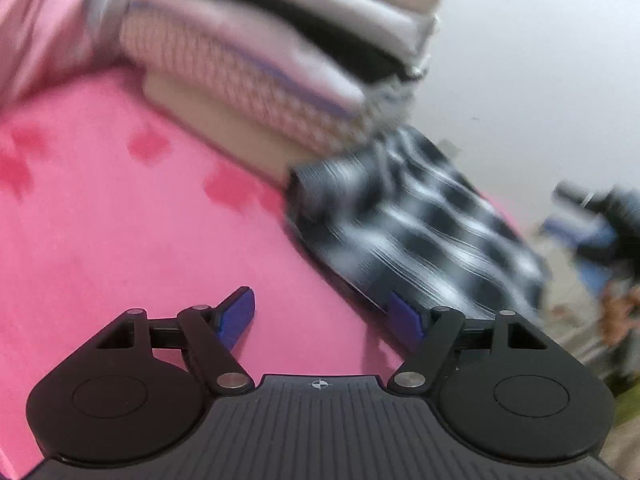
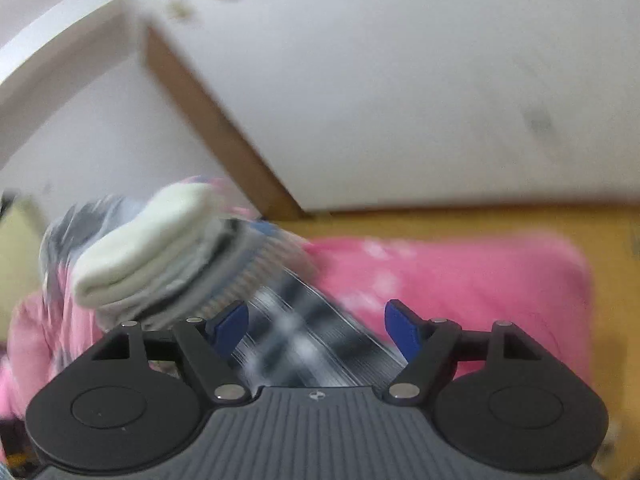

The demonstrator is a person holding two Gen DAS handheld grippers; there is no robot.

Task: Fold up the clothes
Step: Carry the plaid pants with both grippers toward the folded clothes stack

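A folded black-and-white plaid garment lies on the pink sheet, blurred by motion. My left gripper is open just in front of its near edge, the right blue fingertip against the cloth. Behind it rises a stack of folded clothes in cream, white, checked and black layers. In the right wrist view the same plaid garment runs between the open fingers of my right gripper, and the stack sits to the left. Neither gripper is closed on cloth.
A white wall stands behind the bed. A brown wooden post and an orange-brown ledge border the pink sheet. Blurred dark and blue items sit at the far right beyond the bed.
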